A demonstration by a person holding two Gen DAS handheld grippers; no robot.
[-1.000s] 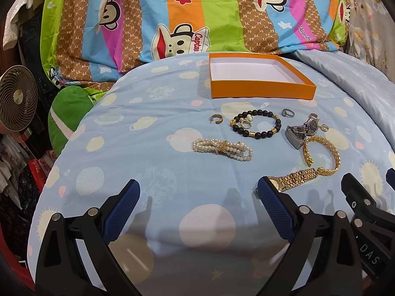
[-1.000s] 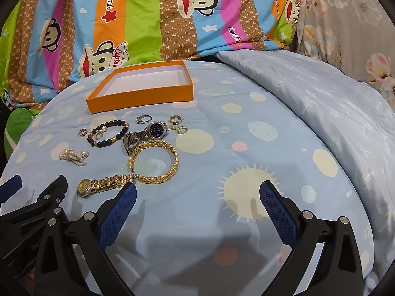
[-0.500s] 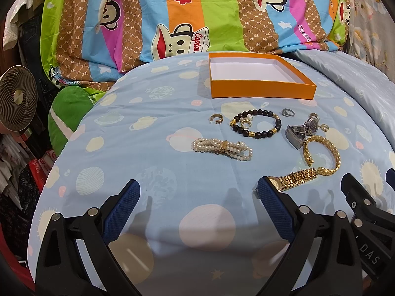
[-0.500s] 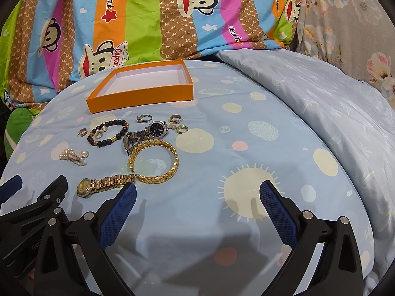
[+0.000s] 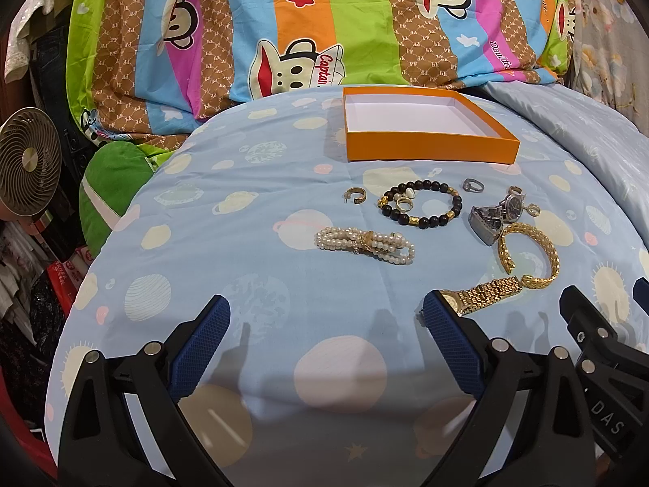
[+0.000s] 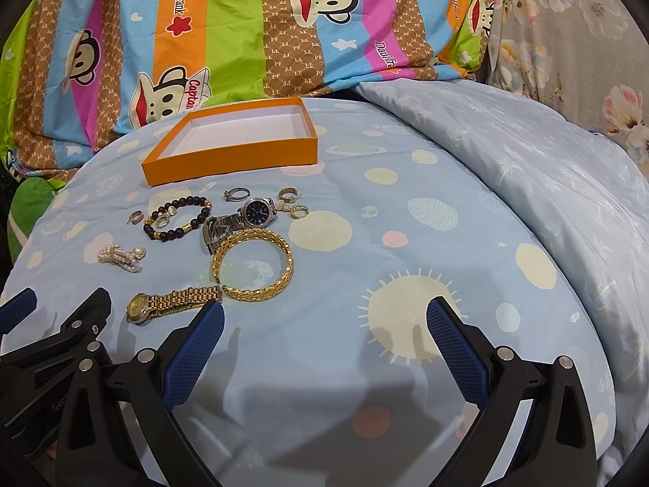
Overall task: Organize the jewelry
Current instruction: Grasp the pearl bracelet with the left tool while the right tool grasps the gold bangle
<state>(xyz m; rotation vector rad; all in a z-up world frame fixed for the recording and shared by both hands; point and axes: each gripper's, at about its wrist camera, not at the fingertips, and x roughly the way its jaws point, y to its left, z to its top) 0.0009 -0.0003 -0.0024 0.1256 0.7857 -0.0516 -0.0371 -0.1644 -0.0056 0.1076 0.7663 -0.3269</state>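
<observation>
Left wrist view shows the left gripper [image 5: 324, 316] with its jaws wide apart and nothing in them. It sits low over a blue bedsheet [image 5: 259, 284] with planets on it. The right gripper [image 6: 324, 318] has its jaws spread wide too, holding nothing.

A bright blanket [image 5: 324, 20] behind has monkey faces and the words "Captain" and "Paul frank". The other gripper's arm reads "DAS".

An orange box [image 5: 430, 150] with a white inside sits at the far edge of the sheet. In front of it lie a pearl bracelet [image 5: 365, 243], a black bead bracelet [image 5: 422, 209], a silver watch [image 6: 243, 219], a gold bangle [image 6: 253, 270] and a gold watch [image 6: 170, 302]. The gold watch is just beside one blue fingertip [image 6: 194, 349]. The sheet to the right of the jewelry is bare.
</observation>
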